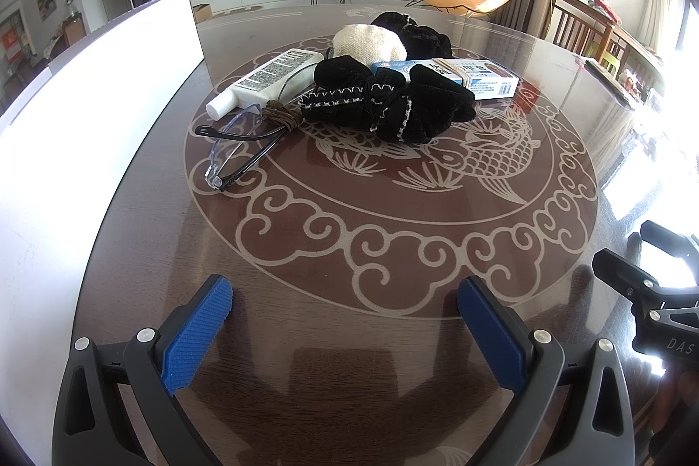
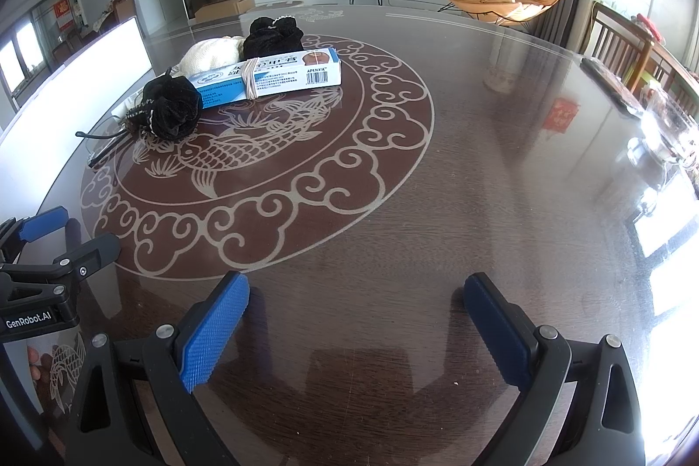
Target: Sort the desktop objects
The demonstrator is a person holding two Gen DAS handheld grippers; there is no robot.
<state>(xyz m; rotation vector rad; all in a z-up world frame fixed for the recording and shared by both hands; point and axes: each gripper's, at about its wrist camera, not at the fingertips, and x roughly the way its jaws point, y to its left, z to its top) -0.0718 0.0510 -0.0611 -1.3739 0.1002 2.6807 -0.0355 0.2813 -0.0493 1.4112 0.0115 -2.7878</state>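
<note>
A pile lies on the round dark table [image 1: 349, 256]: a black velvet scrunchie with white stitching [image 1: 389, 99], a blue-and-white medicine box with a rubber band [image 1: 463, 75], a white tube [image 1: 266, 77], clear glasses with black arms [image 1: 238, 151], a brown cord loop [image 1: 279, 114], a cream knitted item [image 1: 367, 40] and a second black scrunchie [image 1: 415, 33]. My left gripper [image 1: 345, 317] is open and empty, well short of the pile. My right gripper [image 2: 356, 313] is open and empty. In its view the box [image 2: 266, 75] and the scrunchie [image 2: 172, 108] lie far left.
A bright white board [image 1: 87, 108] stands along the table's left side. The right gripper's body [image 1: 655, 291] shows at the right of the left wrist view. Glassware [image 2: 668, 134] sits at the table's right edge. Wooden chairs [image 2: 620, 42] stand beyond it.
</note>
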